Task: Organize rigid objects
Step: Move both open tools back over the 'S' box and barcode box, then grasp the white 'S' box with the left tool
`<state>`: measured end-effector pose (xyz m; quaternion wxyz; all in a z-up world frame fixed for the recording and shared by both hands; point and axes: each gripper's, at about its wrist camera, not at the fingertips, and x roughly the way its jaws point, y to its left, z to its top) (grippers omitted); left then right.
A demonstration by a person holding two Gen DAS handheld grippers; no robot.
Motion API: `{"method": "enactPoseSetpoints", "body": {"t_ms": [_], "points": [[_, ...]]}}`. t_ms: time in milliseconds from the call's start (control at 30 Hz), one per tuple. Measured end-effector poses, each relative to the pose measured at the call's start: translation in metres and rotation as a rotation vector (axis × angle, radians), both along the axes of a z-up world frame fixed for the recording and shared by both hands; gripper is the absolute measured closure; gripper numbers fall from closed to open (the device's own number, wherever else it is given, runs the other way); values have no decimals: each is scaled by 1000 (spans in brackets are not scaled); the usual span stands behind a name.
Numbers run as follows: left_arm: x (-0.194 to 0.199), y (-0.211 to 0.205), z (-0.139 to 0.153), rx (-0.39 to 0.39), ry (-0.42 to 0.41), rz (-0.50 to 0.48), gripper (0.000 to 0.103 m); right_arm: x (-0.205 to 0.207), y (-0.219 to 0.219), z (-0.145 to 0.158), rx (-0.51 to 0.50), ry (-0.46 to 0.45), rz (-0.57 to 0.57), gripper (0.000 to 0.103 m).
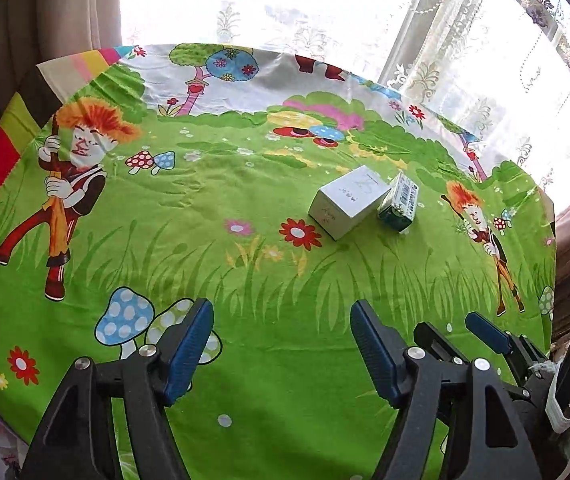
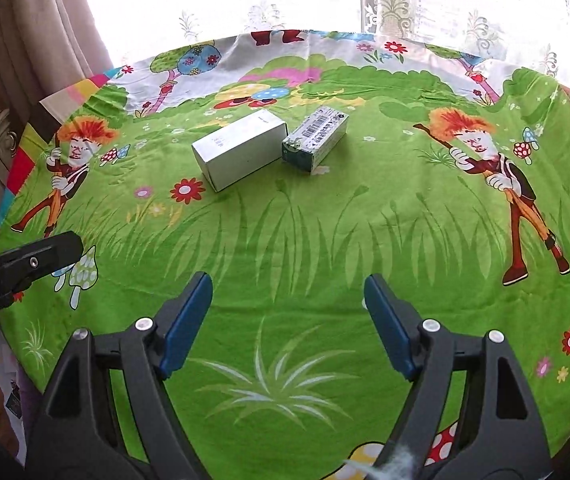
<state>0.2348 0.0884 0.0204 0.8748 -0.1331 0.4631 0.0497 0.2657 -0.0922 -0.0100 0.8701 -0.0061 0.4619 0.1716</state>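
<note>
tablecloth [image 2: 285, 240] (green cartoon print) beside lace curtains [image 2: 465, 8].

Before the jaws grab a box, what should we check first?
1. Left gripper open with nothing between its jaws: ok.
2. Right gripper open with nothing between its jaws: ok.
3. White box and green box both lying on the cloth: ok.
4. Gap between the two boxes for a jaw: not ok, they sit corner to corner.
5. Path from the jaws to the boxes free: ok, only bare cloth there.
6. Whether the boxes are full or light: cannot tell.
</note>
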Motion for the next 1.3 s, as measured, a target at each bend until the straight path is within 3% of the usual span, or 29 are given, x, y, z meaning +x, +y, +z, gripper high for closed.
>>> {"method": "enactPoseSetpoints", "body": {"t_ms": [167, 400, 767, 800, 867, 967, 1300], "points": [[43, -21, -7, 57, -22, -106, 31, 8, -14, -2, 17, -4, -54, 22], [86, -33, -22, 135, -35, -179, 31, 17, -34, -2, 48, -15, -155, 20], [137, -43, -45, 174, -12, -259, 32, 24, -40, -10, 49, -17, -191, 20], [138, -43, -47, 171, -12, -259, 33, 24, -40, -10, 50, -19, -196, 20], [140, -44, -49, 154, -9, -265, 48, 26, -40, -12, 49, -17, -202, 20], [137, -47, -50, 165, 0, -261, 58, 28, -39, -16, 45, -1, -196, 20], [86, -47, -49, 147, 24, -155, 61, 28, -38, -18, 49, 7, -195, 20]]}}
